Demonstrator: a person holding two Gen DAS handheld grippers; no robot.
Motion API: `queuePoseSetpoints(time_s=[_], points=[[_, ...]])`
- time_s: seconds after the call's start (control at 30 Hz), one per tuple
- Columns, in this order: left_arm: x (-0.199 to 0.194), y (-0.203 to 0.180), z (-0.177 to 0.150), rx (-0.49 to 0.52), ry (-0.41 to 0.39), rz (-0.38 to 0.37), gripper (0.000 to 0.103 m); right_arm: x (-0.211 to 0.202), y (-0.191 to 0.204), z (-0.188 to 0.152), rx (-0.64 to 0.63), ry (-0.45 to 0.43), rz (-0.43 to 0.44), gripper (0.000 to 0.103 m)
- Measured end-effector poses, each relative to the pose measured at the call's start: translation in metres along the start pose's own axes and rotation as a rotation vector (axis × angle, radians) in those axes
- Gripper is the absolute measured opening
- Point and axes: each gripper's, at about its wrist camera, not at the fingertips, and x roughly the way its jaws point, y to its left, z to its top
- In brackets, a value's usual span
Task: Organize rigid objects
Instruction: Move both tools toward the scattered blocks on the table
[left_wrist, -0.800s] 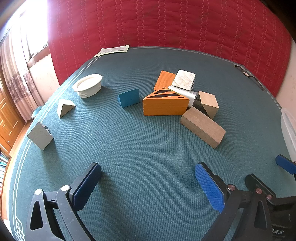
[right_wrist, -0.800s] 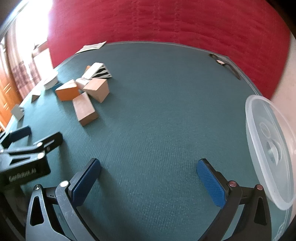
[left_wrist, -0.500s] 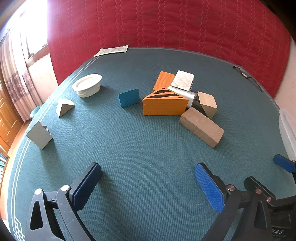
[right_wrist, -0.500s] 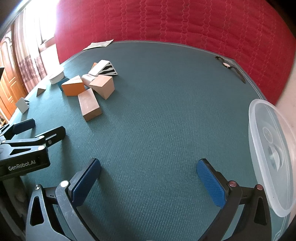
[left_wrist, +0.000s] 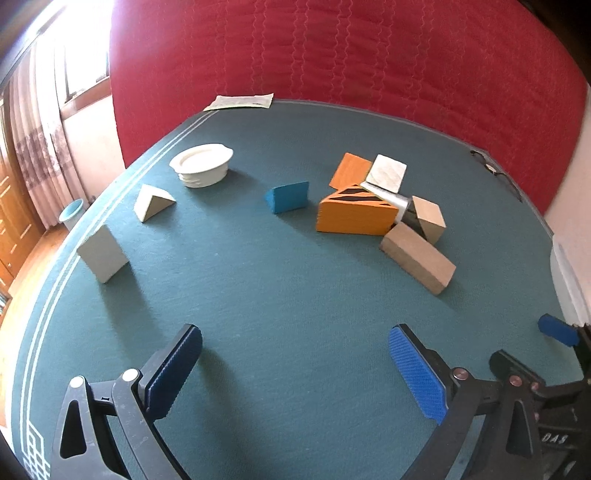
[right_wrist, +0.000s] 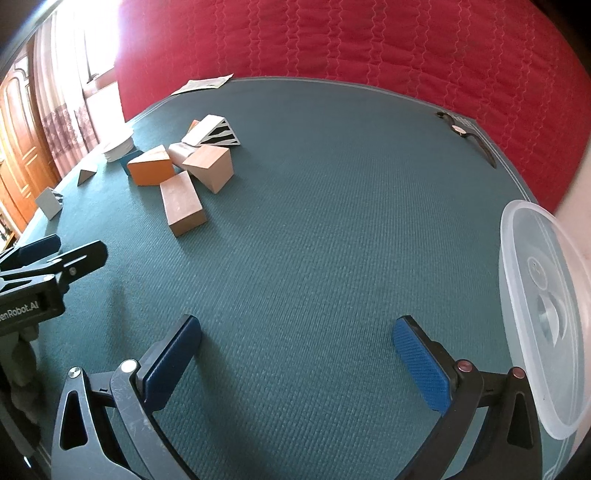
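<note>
Left wrist view: the left gripper (left_wrist: 295, 369) is hovering spread and empty; blocks (left_wrist: 356, 216) are lying scattered across the mat (left_wrist: 295, 295). Right wrist view: the right gripper (right_wrist: 297, 358) is likewise gaping empty beside the tub (right_wrist: 535, 295). Seemingly nothing is sorted yet.

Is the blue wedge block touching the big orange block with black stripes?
Apart. The left wrist view shows a strip of green table cloth between the blue wedge block and the orange striped block.

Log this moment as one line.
left gripper: open, empty | right gripper: open, empty | blocks: untouched | tub: empty
</note>
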Motion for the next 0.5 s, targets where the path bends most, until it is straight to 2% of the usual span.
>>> queuePoseSetpoints(time_s=[0.2,0.5], points=[[-0.011,0.003,-0.006,0.064,-0.065,0.070,0.103,0.000,0.002,0.000,0.000,-0.002,-0.002,0.103],[-0.016,0.017,-0.002,0.068,-0.086,0.110,0.103,-0.001,0.001,0.001,0.006,-0.006,0.002,0.103]])
